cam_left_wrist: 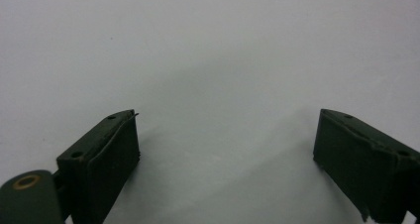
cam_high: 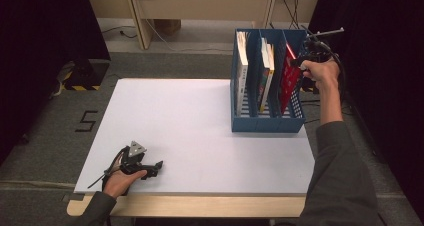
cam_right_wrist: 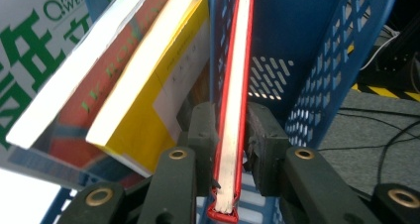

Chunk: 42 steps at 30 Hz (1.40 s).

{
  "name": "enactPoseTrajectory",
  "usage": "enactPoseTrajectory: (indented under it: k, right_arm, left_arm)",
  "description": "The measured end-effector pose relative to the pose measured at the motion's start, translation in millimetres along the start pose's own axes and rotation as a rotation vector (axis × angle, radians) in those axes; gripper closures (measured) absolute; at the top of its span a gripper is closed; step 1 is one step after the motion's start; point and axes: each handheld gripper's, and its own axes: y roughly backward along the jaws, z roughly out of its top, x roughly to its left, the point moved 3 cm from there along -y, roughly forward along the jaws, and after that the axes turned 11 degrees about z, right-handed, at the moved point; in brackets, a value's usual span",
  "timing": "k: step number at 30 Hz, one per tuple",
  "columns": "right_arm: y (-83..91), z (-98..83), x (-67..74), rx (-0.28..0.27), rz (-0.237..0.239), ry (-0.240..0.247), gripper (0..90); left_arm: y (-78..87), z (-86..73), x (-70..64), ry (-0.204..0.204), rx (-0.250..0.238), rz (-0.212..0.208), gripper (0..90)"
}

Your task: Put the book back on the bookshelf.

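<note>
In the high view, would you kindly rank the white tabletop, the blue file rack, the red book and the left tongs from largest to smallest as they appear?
1. White tabletop
2. Blue file rack
3. Red book and left tongs: they look alike in size, and the rack hides part of the book, so I leave them unranked.

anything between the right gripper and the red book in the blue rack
Nothing visible. The right gripper is clamped on the red book, a pad on each cover, in the end slot of the blue rack. The yellow book leans behind a divider, apart from it.
</note>
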Motion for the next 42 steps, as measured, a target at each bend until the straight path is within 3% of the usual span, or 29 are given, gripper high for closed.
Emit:
enactPoseTrajectory:
  k: [11, 17, 24, 29, 35, 42]
  right_arm:
    - [-4.9, 3.7, 0.2, -0.008, -0.012, 0.000, 73.7]
    - [-0.2, 0.7, 3.5, -0.005, 0.018, -0.014, 61.3]
    - [15.6, -4.0, 9.0, -0.012, 0.042, -0.001, 51.7]
    - [36.8, -8.1, 14.6, -0.034, 0.070, 0.014, 46.0]
    - [54.2, -16.4, 22.8, -0.061, 0.080, 0.035, 44.0]
    - [62.3, -28.4, 32.8, -0.071, 0.090, 0.061, 40.6]
  left_arm:
    - [0.0, -0.1, 0.0, 0.001, 0.000, 0.000, 9.6]
    - [-0.1, -0.1, -0.1, 0.001, -0.001, 0.000, 9.6]
    - [-0.1, -0.2, -0.1, 0.001, -0.002, 0.000, 9.6]
    - [-0.1, -0.2, 0.0, 0.001, -0.002, 0.000, 9.5]
    - [-0.2, -0.2, -0.1, 0.001, -0.004, 0.000, 9.5]
    - [-0.2, -0.2, -0.1, 0.002, -0.004, 0.000, 9.6]
